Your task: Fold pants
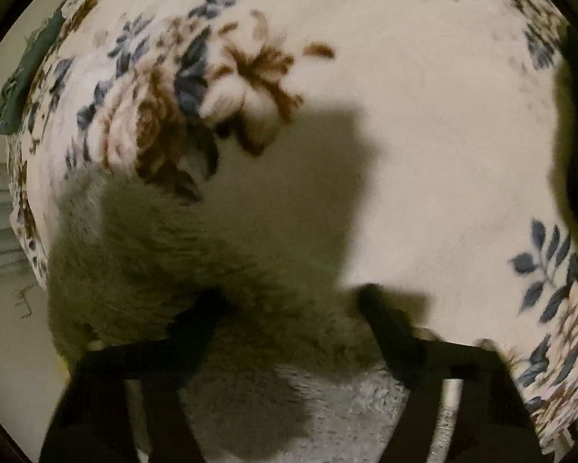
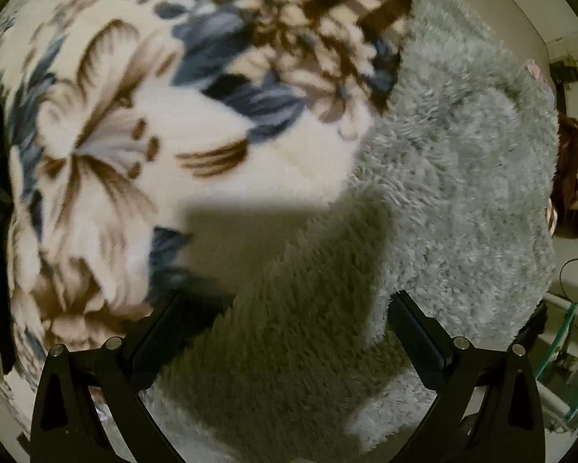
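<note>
Both grippers' jaws straddle fluffy grey pants (image 2: 462,177) on a floral blanket (image 1: 424,115), grip unclear.

Pants (image 2: 462,177) lie on blanket (image 2: 142,123) — seemingly flat.

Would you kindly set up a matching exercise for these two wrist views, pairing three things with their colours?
Things:
1. pants
2. blanket
3. right gripper

Colours:
A. black
B. fluffy grey
C. cream with blue and brown flowers

Pairs: 1-B, 2-C, 3-A
</note>
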Demonstrator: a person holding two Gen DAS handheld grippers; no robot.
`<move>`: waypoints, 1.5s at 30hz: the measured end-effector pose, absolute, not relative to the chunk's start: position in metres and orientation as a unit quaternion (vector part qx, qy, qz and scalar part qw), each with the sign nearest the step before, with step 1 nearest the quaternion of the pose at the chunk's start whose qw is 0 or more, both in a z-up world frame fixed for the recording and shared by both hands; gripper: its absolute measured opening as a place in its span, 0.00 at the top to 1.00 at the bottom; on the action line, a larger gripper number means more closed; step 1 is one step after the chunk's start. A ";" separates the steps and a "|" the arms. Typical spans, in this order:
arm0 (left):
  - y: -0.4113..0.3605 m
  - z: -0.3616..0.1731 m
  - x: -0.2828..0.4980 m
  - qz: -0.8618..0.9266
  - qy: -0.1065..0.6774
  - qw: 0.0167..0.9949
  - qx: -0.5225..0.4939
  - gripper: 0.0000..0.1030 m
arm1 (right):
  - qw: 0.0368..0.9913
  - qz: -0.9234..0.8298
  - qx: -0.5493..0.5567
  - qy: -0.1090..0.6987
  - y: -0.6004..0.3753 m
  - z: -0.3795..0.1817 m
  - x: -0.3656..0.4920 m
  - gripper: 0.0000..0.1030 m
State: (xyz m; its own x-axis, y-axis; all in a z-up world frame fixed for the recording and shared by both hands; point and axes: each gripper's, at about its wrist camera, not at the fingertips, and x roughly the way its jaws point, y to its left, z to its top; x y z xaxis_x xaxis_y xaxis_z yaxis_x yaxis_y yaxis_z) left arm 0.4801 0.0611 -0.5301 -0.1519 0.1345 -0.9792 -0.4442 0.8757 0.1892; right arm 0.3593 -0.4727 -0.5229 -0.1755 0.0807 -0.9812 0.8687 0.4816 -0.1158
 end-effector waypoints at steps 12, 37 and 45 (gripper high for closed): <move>0.077 -0.421 0.404 0.193 0.652 0.719 -0.145 0.95 | 0.589 -0.348 0.352 0.639 -0.465 -0.485 0.317 0.88; 0.141 -0.489 0.126 0.204 0.663 0.698 -0.178 0.91 | 0.593 -0.311 0.306 0.677 -0.436 -0.470 0.036 0.89; 0.166 -0.434 0.121 0.186 0.606 0.738 -0.230 0.17 | 0.626 -0.258 0.347 0.649 -0.416 -0.453 0.051 0.29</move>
